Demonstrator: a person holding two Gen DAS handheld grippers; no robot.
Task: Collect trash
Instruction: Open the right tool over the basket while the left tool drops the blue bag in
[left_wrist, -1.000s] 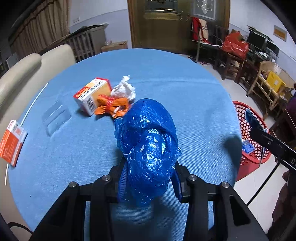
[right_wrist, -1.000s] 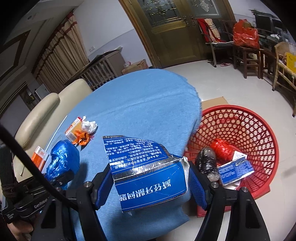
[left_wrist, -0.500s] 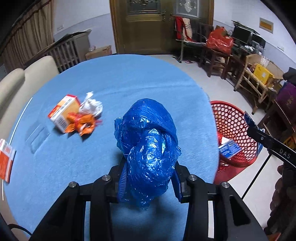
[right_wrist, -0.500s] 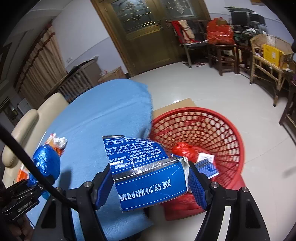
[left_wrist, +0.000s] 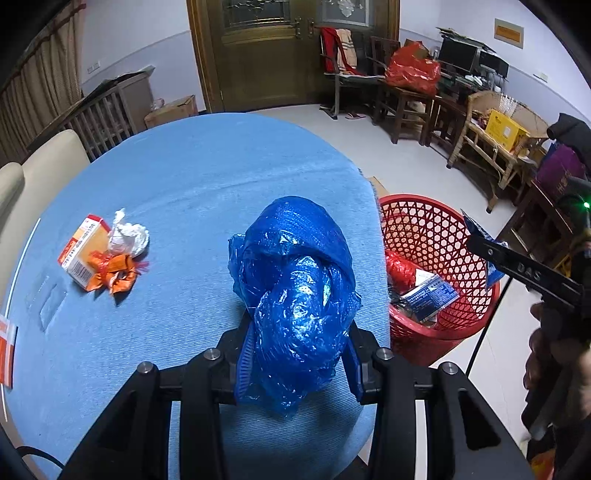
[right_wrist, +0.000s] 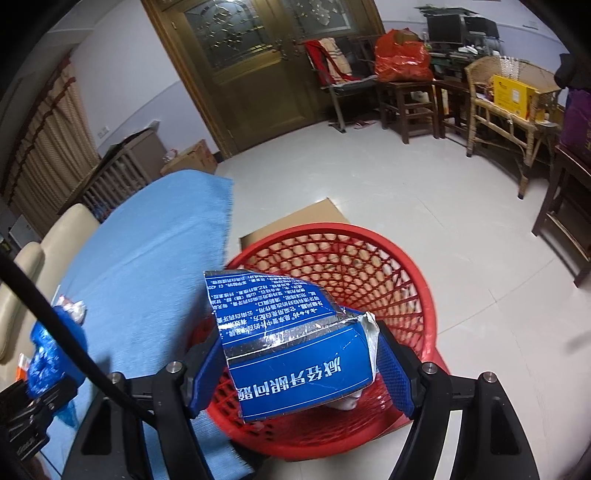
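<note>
Left jaws clench blue bag (left_wrist: 295, 295); right jaws opening around carton (right_wrist: 295, 350), seemingly over basket (right_wrist: 406, 266).

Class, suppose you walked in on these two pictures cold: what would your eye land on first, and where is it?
First, the knotted bundle of crinkly blue plastic bag gripped in the left tongs above the round blue-clothed table. Next, the torn blue cardboard box with white print between the opening right tongs, over the red plastic lattice basket on the floor beside the table.

Left gripper (left_wrist: 297, 363) clamped; right gripper (right_wrist: 299, 365) fingers opening
</note>
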